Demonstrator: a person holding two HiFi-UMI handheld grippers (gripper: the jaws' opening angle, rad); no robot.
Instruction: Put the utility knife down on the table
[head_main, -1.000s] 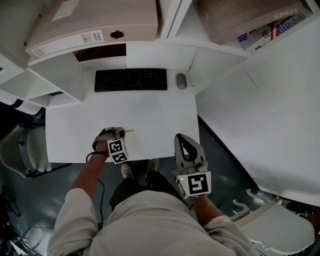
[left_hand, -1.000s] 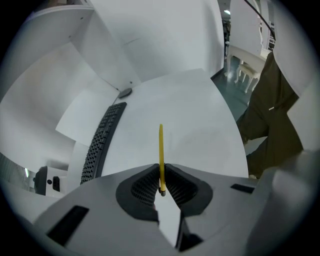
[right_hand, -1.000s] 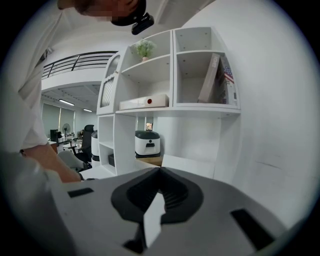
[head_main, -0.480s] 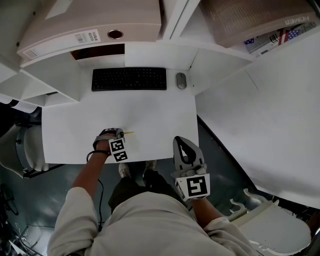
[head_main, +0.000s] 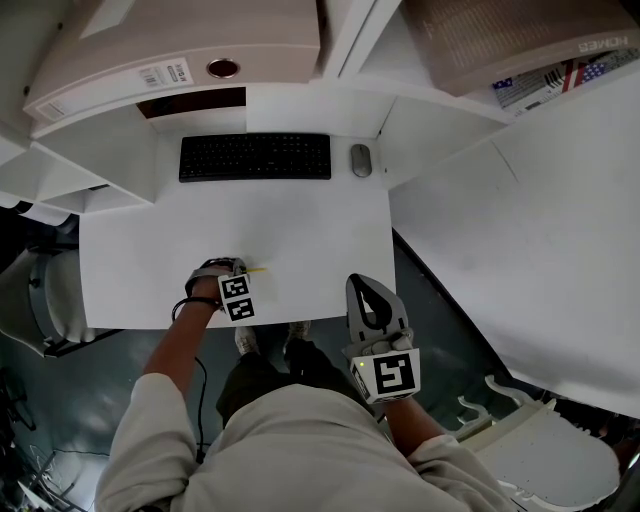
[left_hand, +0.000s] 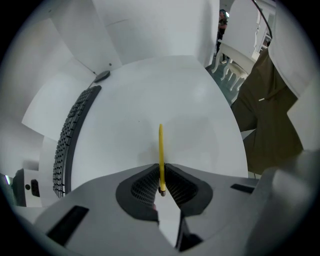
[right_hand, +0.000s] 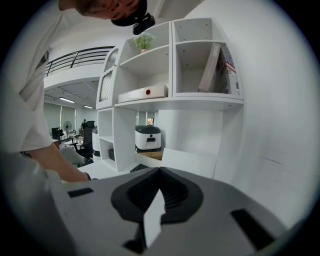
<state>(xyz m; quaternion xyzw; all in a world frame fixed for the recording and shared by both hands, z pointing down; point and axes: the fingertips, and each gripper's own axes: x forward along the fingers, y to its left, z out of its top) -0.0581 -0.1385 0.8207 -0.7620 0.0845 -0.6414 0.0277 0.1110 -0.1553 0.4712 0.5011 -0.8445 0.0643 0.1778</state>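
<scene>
Head view: at the lower left of the white table (head_main: 300, 230), the left gripper (head_main: 243, 270) points steeply down, a yellow utility knife (head_main: 257, 269) jutting from its tip. The right gripper (head_main: 367, 285) hangs off the table's near edge, lower centre. A keyboard (head_main: 255, 157) and mouse (head_main: 360, 159) lie at the top.

Left gripper view: the jaws stand narrow, clamped on the knife (left_hand: 161, 147), which runs up the frame's centre over the bare tabletop (left_hand: 200, 100); contact with the surface cannot be told.

Right gripper view: the right gripper (right_hand: 160, 172) has its jaws together on nothing, facing white shelves (right_hand: 150, 65).
</scene>
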